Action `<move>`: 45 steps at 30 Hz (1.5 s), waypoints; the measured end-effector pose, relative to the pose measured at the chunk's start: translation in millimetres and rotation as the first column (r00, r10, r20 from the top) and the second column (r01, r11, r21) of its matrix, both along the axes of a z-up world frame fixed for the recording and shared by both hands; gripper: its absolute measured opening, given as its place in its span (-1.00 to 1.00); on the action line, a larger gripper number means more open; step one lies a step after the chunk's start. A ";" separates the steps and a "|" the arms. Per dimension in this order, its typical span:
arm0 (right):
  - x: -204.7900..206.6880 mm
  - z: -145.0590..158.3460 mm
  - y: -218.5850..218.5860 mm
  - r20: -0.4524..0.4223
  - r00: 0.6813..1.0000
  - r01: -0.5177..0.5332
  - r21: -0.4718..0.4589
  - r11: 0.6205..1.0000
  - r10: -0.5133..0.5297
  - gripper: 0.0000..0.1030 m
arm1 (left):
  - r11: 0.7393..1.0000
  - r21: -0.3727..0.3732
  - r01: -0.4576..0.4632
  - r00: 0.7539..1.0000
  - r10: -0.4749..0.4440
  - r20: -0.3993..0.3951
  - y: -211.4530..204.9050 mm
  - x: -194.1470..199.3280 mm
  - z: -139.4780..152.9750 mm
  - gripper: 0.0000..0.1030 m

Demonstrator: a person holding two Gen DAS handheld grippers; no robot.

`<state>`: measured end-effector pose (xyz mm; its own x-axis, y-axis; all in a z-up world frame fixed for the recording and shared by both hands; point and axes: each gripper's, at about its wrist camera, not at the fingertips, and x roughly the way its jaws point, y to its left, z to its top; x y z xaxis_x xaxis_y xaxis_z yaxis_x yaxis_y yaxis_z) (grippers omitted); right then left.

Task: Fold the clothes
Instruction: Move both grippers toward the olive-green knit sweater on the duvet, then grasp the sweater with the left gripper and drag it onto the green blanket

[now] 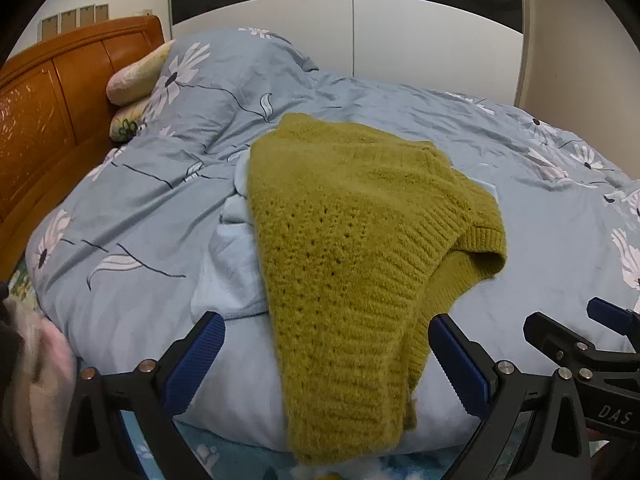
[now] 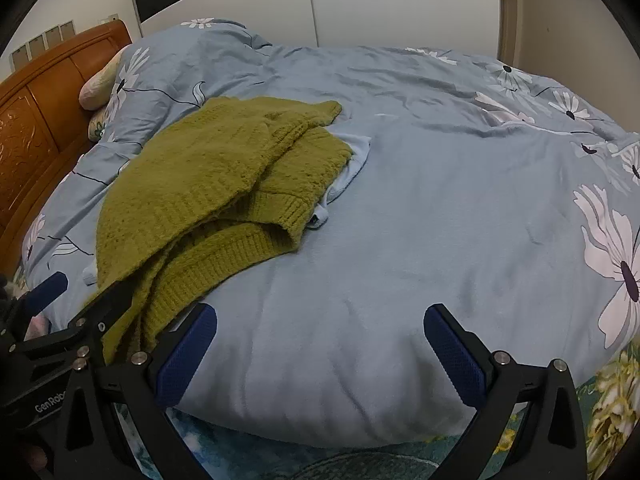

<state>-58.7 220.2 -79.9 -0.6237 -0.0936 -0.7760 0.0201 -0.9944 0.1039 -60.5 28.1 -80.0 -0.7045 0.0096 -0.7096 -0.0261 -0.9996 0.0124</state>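
An olive-green knit sweater lies crumpled on the blue floral duvet, on top of a pale blue garment. Its hem hangs over the near edge of the bed. My left gripper is open, and the hanging hem lies between its blue pads without being pinched. In the right wrist view the sweater sits to the left, with the pale blue garment peeking out beside it. My right gripper is open over bare duvet, holding nothing. The two grippers are side by side, the left gripper showing at that view's left edge.
A wooden headboard and two pillows stand at the far left. A white wardrobe with a black band is behind the bed. A pink cloth lies at the lower left. A floral sheet shows under the duvet edge.
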 end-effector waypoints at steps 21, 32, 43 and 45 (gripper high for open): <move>24.1 -3.5 33.9 0.061 0.996 0.060 -0.004 0.998 -0.059 1.00 | 0.993 0.110 -0.038 0.995 0.028 0.092 -17.6 -16.7 -11.0 -0.27; 84.3 33.2 75.9 0.069 0.989 0.135 -0.007 0.991 -0.135 1.00 | 0.990 0.112 0.079 0.997 -0.077 -0.020 5.8 -15.5 92.7 -0.87; 169.9 122.4 124.1 -0.060 0.978 0.198 -0.061 0.978 -0.202 1.00 | 0.936 0.214 0.279 0.953 -0.244 -0.177 58.0 61.0 238.8 -0.90; 189.5 130.5 137.2 -0.069 0.972 0.221 -0.064 0.973 -0.225 1.00 | 0.910 0.239 0.338 0.936 -0.301 -0.182 75.8 87.6 251.7 -0.90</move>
<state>130.8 357.4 50.6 -0.6899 0.0127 -0.7238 -0.1918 -0.9673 0.1658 27.1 103.9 171.7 -0.7229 0.4227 -0.5466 -0.3616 -0.9055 -0.2220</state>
